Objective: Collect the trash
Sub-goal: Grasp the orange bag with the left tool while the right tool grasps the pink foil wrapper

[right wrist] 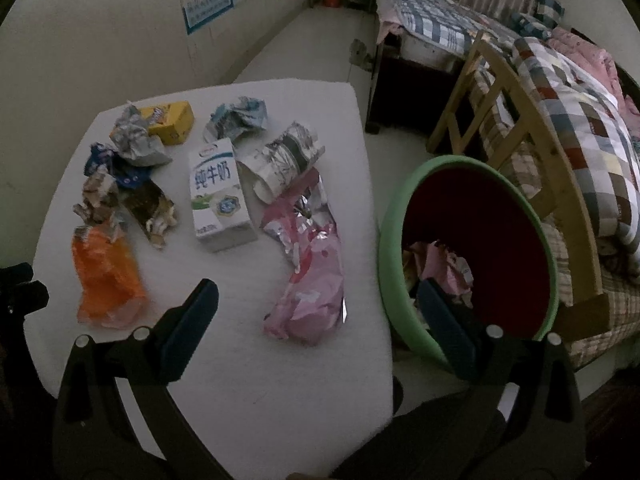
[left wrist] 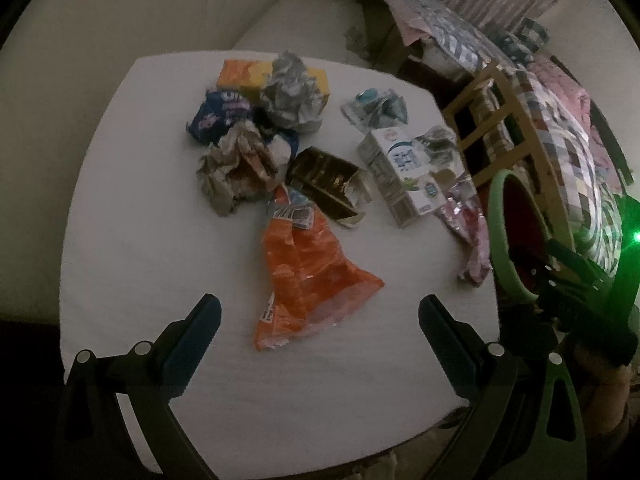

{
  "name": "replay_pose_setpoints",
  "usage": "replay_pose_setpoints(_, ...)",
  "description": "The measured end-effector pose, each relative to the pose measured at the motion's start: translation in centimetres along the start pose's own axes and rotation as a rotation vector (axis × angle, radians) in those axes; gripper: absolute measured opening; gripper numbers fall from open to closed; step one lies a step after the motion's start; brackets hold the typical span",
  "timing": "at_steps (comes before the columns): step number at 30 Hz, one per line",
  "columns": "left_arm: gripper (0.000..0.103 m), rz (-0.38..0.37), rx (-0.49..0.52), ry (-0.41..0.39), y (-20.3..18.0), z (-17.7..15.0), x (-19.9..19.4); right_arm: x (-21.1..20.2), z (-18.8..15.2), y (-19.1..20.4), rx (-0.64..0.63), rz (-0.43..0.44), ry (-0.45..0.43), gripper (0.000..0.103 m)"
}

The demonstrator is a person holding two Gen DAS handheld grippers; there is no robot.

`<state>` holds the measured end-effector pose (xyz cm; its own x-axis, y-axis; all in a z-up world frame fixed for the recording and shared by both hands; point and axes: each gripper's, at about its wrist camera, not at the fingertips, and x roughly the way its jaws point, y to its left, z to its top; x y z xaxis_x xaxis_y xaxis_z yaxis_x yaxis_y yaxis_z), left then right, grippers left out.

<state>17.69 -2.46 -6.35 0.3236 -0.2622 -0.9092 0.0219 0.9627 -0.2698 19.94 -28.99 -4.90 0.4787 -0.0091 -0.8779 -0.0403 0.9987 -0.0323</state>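
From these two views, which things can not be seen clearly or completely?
- Bin contents, right wrist view: only some pink scraps show; the near rim and the right gripper cover the rest.
- Bin, left wrist view: cut off by the right gripper's body.
- Blue wrapper, left wrist view: partly under crumpled paper; print too blurred to read.
- Yellow box, right wrist view: label partly covered by crumpled paper.

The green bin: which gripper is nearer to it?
Right. The right gripper hangs open at the green bin, one finger over its rim. The left gripper is open above the orange wrapper, mid-table.
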Motion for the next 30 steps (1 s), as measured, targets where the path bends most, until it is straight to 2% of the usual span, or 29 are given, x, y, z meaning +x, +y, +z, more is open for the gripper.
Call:
replay_pose_setpoints(8,0.095,0.024,-0.023,0.062,0.3,0.9,3.6,3.4,0.8,-0.2,-0.015,0.003,0.050,0.098)
replay_pose_setpoints(20,0.094,0.058,-0.040,0.111,0.5,1.4,7.2,7.7,1.4,0.0,-0.036,0.018,0.131,0.086)
replay_pose_setpoints(22,0.093,0.062,-0.043,0.117,0.5,1.4,7.6,8.1,1.3,0.0,-0.034,0.024,0.141,0.081)
replay_pose_setpoints(24,0.084,0.063,-0.040,0.124,0.5,1.4,7.9,8.5,1.2,0.1,-0.036,0.030,0.154,0.069)
replay_pose_setpoints(28,0.074,0.065,-0.032,0.137,0.4,1.2,8.2,9.2,0.8,0.3,-0.039,0.040,0.178,0.050)
replay_pose_setpoints(29,0.070,0.061,-0.032,0.138,0.4,1.1,8.3,9.3,0.6,0.4,-0.042,0.037,0.181,0.045)
replay_pose_setpoints(30,0.063,0.058,-0.032,0.141,0.4,1.1,8.3,9.3,0.5,0.5,-0.043,0.036,0.183,0.044)
